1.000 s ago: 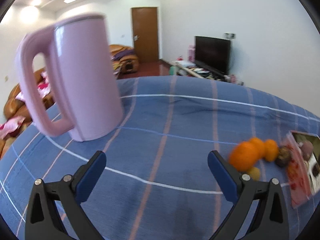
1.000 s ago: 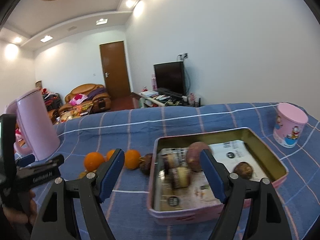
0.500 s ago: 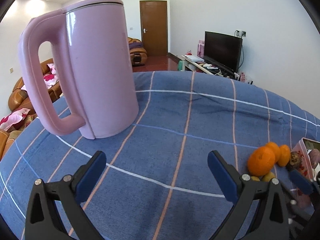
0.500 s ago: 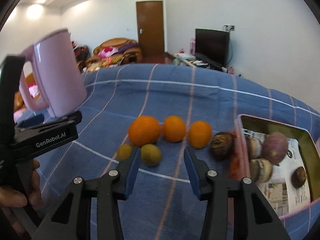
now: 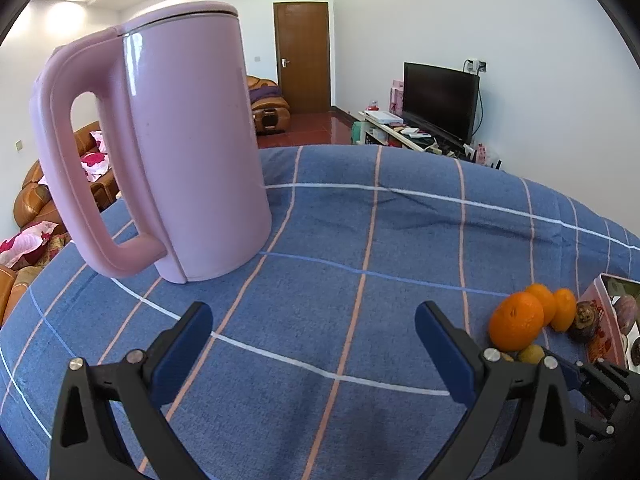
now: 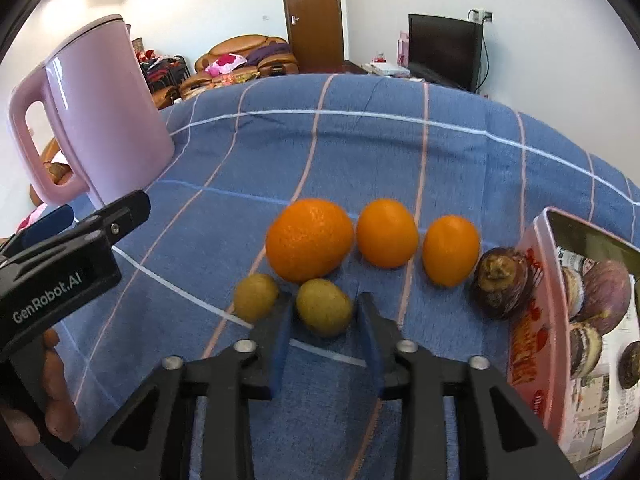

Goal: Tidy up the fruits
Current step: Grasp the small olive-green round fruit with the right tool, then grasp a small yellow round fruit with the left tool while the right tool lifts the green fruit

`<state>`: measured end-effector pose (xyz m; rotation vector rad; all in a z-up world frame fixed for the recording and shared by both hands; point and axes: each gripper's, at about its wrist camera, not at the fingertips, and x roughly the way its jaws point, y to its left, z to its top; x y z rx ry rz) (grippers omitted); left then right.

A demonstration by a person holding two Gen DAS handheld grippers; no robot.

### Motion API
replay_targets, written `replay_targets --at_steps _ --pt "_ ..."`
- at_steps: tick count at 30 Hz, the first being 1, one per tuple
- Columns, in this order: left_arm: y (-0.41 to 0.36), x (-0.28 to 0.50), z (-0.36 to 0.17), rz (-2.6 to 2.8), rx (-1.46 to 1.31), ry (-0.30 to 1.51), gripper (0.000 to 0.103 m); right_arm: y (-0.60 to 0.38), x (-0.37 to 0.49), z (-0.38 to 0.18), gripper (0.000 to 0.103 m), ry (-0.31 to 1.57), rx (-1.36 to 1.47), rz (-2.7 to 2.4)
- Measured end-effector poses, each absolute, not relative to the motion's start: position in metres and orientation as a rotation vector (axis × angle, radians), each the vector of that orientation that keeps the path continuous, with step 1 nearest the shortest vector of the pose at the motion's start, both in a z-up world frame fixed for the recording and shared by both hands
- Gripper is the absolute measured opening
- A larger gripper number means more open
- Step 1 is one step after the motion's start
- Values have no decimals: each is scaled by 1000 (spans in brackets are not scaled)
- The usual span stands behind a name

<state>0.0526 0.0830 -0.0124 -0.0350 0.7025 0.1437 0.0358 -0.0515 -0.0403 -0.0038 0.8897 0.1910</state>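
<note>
Your right gripper [image 6: 323,312] brackets the small green fruit [image 6: 324,307] below the big orange [image 6: 310,239], not clamped; left gripper [image 5: 314,340] gapes wide.

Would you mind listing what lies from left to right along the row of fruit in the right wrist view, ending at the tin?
Large dimpled orange → smaller smooth orange → smallest orange → dark purple-brown round fruit → pink rectangular metal tin.
</note>
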Motion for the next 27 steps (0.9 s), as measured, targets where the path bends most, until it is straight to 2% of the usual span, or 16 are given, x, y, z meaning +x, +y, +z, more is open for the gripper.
replay_targets --at_steps 4,9,12,19,27 --pt "82 53 -14 101 -53 711 103 -61 25 -33 29 832 44 200" --pt "70 51 -12 -73 -83 721 103 -85 -18 -9 29 640 96 139" --pt "53 49 -13 -177 -41 729 99 -103 -36 -5 29 598 112 83" --pt "14 44 -22 -279 135 745 80 -129 -54 0 29 557 149 19" --pt "2 58 -33 -334 104 828 58 -131 -51 2 29 557 166 27"
